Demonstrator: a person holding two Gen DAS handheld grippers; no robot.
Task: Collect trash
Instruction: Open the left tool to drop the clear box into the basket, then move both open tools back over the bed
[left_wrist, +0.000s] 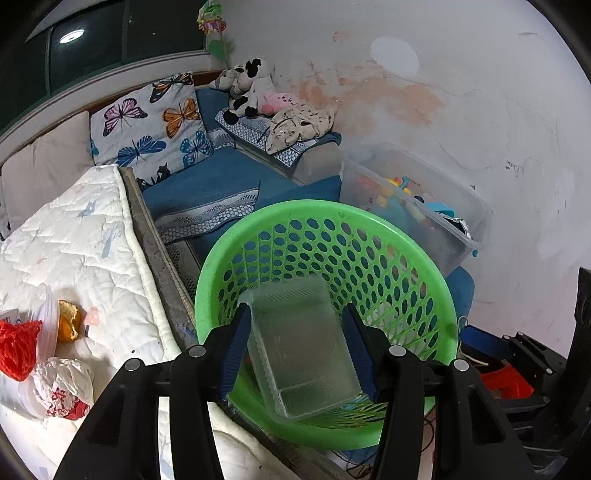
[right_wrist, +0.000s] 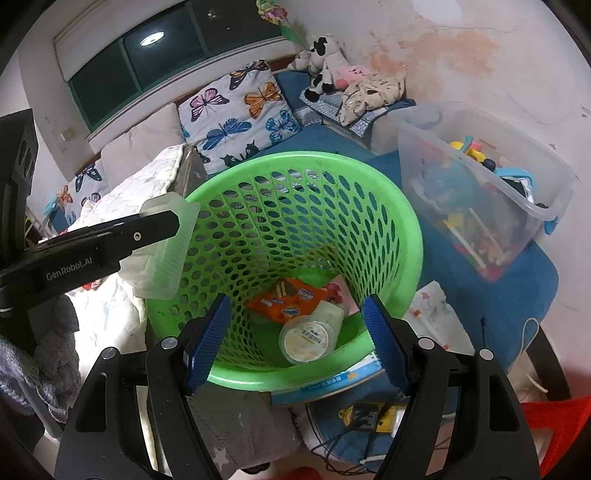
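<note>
While the clear plastic container (left_wrist: 303, 347) sits between my left gripper (left_wrist: 297, 350) pads over the green basket (left_wrist: 439, 288), long axis running near to far, I judge release comes next. Whether the pads press it I cannot tell. My right gripper (right_wrist: 297, 338) hangs unclenched and empty above the binned yogurt cup (right_wrist: 304, 341) and orange wrapper (right_wrist: 288, 299).

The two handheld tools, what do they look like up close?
Both match: the left tool and right tool have black plastic arms with round silver pins, ending in blue ribbed pads. In the right wrist view, the left tool's side carries white "GenRobot.AI" lettering and a small screw. No sleeves or cables show.
</note>
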